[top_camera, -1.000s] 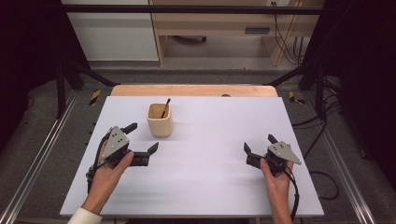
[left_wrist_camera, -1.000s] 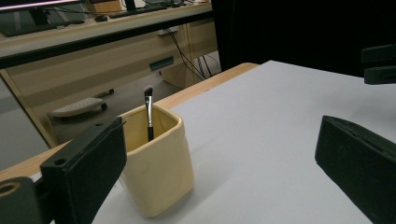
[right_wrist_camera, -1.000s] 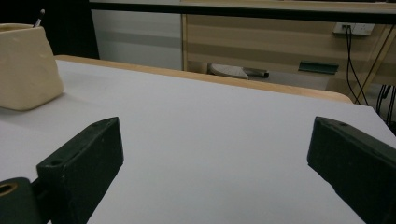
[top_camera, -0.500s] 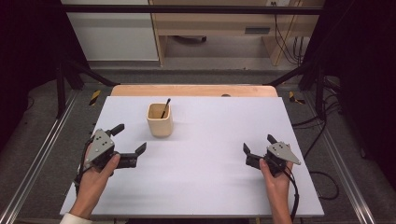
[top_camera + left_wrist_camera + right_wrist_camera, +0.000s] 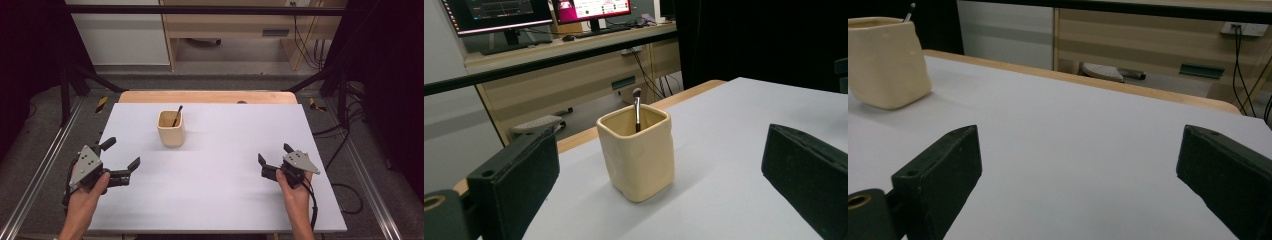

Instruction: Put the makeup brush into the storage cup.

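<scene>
A cream square cup [image 5: 171, 129] stands on the far left-middle of the white table [image 5: 220, 200], with a thin dark-handled utensil [image 5: 177, 115] leaning inside it. My left gripper [image 5: 122, 153] is open near the table's left edge, well short of the cup, with nothing between its jaws. The left gripper view has the cup [image 5: 636, 152] and the utensil [image 5: 637, 107] straight ahead between the two jaws. My right gripper [image 5: 274, 153] is open at the right of the table and holds nothing. The right gripper view catches the cup [image 5: 888, 60] at its far left.
A wooden strip [image 5: 210, 96] borders the table's far edge. Metal rails [image 5: 40, 170] run along both sides on the floor. Beyond the table stand a wooden desk [image 5: 574, 75] with monitors [image 5: 499, 12] and some cables [image 5: 305, 45].
My left gripper has pulled back toward the person and to the left, away from the cup, still open. The right gripper has hardly moved.
</scene>
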The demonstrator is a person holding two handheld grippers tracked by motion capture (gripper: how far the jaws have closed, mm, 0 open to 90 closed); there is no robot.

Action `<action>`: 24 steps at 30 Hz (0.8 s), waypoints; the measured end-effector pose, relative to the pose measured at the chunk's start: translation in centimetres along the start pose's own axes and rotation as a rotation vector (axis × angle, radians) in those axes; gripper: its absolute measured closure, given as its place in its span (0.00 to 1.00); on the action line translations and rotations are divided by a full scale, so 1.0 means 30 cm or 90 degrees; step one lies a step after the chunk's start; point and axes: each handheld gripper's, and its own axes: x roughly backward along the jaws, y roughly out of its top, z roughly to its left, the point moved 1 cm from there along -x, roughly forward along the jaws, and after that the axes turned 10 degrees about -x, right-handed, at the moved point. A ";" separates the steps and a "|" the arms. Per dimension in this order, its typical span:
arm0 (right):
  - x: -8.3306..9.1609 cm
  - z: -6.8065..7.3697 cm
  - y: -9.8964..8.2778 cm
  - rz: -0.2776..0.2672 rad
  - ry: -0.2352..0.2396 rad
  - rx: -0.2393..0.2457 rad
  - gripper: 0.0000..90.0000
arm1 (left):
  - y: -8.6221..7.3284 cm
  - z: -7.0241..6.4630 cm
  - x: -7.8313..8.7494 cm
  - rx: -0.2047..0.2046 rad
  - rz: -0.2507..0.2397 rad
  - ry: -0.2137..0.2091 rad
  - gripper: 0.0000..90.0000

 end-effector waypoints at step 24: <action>0.155 -0.037 -0.001 -0.013 0.032 0.050 0.05 | -0.117 0.011 0.075 0.030 -0.014 0.019 0.02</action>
